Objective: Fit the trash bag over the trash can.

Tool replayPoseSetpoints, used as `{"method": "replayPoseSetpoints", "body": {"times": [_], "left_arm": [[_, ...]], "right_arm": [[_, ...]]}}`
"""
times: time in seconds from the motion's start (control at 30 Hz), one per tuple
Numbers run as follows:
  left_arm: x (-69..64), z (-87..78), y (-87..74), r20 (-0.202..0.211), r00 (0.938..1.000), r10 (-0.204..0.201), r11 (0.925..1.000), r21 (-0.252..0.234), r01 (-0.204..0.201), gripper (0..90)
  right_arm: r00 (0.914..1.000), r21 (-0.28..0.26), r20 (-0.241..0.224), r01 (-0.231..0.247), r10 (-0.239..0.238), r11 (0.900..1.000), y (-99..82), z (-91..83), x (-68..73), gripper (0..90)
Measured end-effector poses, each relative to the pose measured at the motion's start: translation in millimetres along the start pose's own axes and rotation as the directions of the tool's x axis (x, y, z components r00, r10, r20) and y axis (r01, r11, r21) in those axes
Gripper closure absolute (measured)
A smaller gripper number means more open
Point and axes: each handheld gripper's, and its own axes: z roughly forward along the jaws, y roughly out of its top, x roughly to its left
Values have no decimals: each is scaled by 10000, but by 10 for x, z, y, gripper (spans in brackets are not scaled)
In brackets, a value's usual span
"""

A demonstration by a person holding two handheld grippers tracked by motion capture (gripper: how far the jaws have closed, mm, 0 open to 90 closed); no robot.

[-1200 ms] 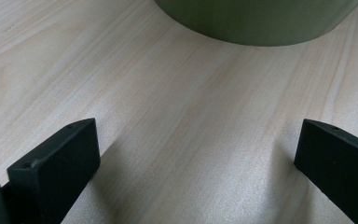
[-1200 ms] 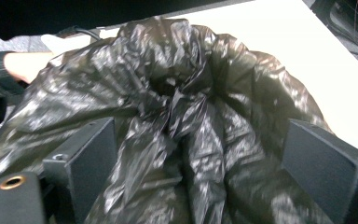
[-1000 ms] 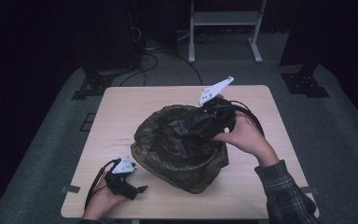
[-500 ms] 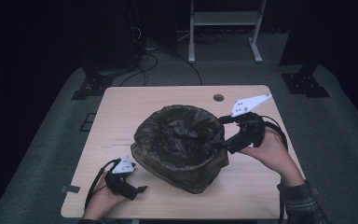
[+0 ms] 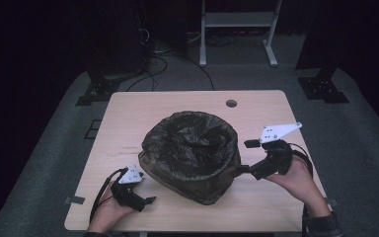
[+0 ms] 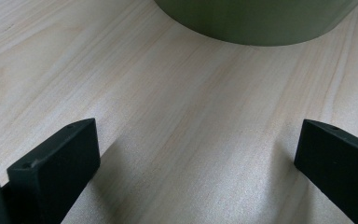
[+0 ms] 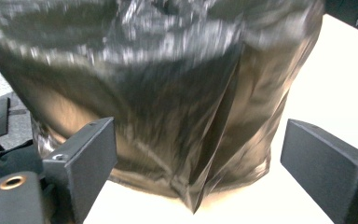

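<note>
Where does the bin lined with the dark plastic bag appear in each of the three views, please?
High view: the bin stands mid-table, between the two grippers.
Left gripper view: its olive wall runs along the top edge, beyond the open jaws.
Right gripper view: the bag-draped bin takes up most of the picture, ahead of the open jaws.
Shared landmark: the pale wooden table under the bin.

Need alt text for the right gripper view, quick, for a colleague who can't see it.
A bin draped in a thin, crinkled dark plastic bag stands on the pale wooden table just ahead of the right gripper. The gripper's two black jaws stand wide apart with nothing between them, and the picture is slightly blurred.
</note>
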Motion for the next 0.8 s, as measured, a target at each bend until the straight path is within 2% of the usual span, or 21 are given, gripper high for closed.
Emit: {"method": "replayPoseSetpoints", "body": {"times": [0.27,0.6,0.8], "left_arm": [[0,0,0,1,10000,2,10000,0,-2,0],[-1,1,0,1,10000,-20,10000,-18,20,0],[-2,1,0,1,10000,-20,10000,-19,20,0]], "right_arm": [[9994,-22,-142,-308,308,9995,-288,136,33,98],[9982,108,149,-584,582,9982,-636,305,66,98],[9970,150,106,-775,773,9969,-807,369,87,98]]}}
